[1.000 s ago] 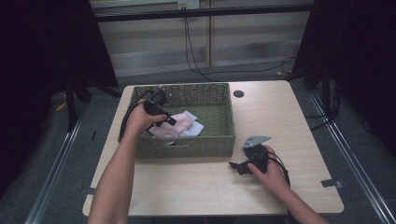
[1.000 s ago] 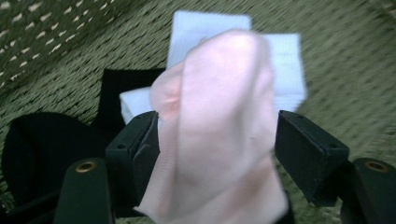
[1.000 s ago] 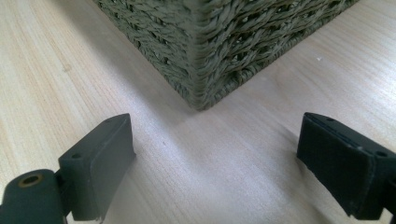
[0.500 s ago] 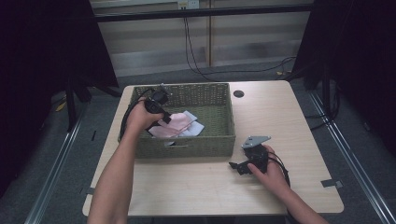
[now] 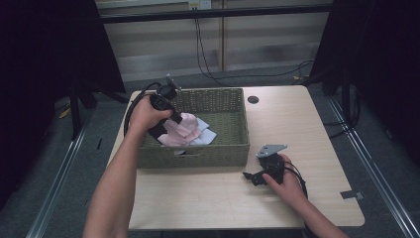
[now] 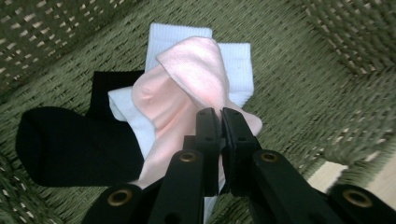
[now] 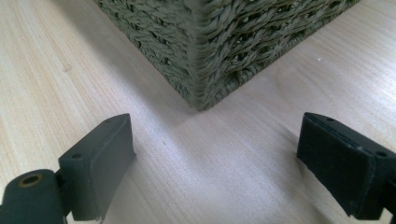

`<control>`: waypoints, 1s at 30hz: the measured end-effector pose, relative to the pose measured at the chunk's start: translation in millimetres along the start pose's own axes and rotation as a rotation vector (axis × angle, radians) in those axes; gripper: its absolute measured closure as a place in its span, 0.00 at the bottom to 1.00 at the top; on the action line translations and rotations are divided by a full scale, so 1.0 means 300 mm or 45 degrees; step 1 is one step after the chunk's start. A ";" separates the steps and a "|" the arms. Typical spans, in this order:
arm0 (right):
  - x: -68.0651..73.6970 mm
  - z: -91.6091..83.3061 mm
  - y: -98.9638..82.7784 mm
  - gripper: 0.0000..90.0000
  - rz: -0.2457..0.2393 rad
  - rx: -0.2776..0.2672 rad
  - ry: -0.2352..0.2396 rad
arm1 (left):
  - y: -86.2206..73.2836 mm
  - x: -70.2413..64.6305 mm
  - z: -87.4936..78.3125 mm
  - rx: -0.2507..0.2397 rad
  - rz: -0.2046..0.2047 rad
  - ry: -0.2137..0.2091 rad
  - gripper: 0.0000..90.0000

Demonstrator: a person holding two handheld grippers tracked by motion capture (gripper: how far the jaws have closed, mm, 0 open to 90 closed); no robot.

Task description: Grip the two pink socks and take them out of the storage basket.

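Inside the green woven rectangular basket (image 5: 218, 148) on the tabletop's left, the left gripper (image 6: 220, 122) pinches a pale pink sock (image 6: 187, 88) between closed fingers, while the right gripper (image 7: 215, 158), fingers spread wide, rests near its right corner.

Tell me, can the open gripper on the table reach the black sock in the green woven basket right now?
Probably not easily. The right gripper rests open on the wooden table, outside the green woven basket, whose wall stands between it and the black sock. It would have to lift over the rim first.
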State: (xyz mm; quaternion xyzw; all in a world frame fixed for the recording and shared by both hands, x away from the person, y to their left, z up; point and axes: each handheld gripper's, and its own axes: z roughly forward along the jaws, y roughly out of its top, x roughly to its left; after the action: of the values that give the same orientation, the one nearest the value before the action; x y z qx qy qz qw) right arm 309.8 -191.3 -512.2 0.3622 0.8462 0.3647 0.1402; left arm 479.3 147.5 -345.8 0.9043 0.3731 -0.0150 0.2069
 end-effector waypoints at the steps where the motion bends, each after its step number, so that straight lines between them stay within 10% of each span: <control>1: 0.000 0.000 0.000 0.11 0.000 0.001 0.000 | 0.004 -0.002 -0.009 0.007 0.005 -0.003 0.96; 30: 0.000 0.000 0.000 0.11 -0.001 0.001 0.000 | 0.034 -0.099 -0.188 0.006 0.091 -0.103 0.95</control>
State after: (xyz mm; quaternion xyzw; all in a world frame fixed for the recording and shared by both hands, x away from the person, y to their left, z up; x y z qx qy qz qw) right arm 309.8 -191.3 -512.1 0.3621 0.8465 0.3642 0.1402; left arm 457.5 142.9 -285.3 0.9162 0.3318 -0.0450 0.2202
